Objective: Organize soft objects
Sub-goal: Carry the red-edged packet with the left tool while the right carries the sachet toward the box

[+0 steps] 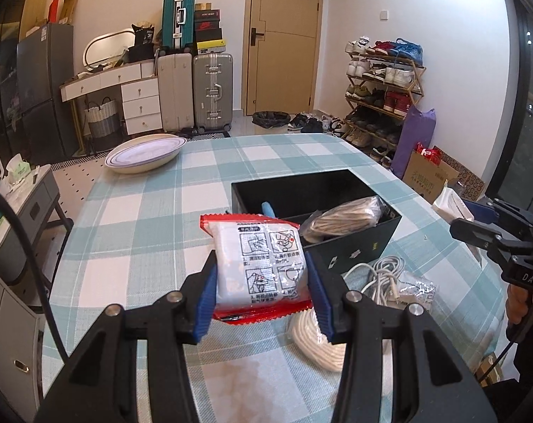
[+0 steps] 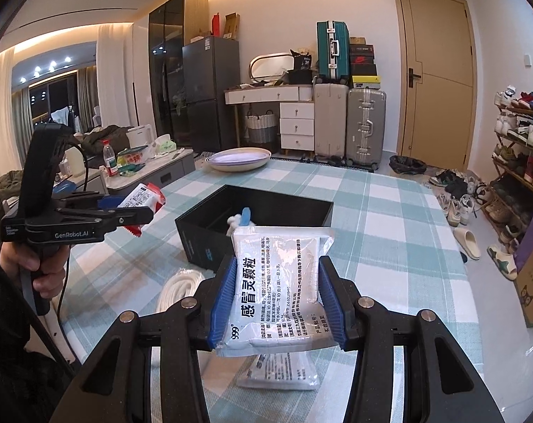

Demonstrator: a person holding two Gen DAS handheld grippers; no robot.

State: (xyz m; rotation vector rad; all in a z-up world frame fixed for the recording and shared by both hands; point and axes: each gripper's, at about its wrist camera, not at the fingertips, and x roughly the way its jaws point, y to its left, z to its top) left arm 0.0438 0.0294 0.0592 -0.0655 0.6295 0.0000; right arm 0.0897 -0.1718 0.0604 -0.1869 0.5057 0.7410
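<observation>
Left gripper (image 1: 263,282): blue pads pinch a red-edged packet (image 1: 259,264), held above the table (image 1: 143,211) at centre frame.
Right gripper (image 2: 277,299): pads squeeze a white sachet (image 2: 277,282) with blue print, lifted over the cloth.
Box (image 1: 354,250): black, divided, right of centre; a bagged rope bundle (image 1: 347,216) lies in its near compartment.
Left view only: white cable (image 1: 375,275) and a small clear packet (image 1: 416,287) beside the box, a rope coil (image 1: 312,338) under the right pad; the right gripper's body at right edge, its jaws hidden.
Right view only: a second sachet (image 2: 284,373) flat on the table beneath the held one; the left gripper at left with its packet; a blue item (image 2: 245,216) inside the box.
Plate (image 2: 240,158): far table edge.
</observation>
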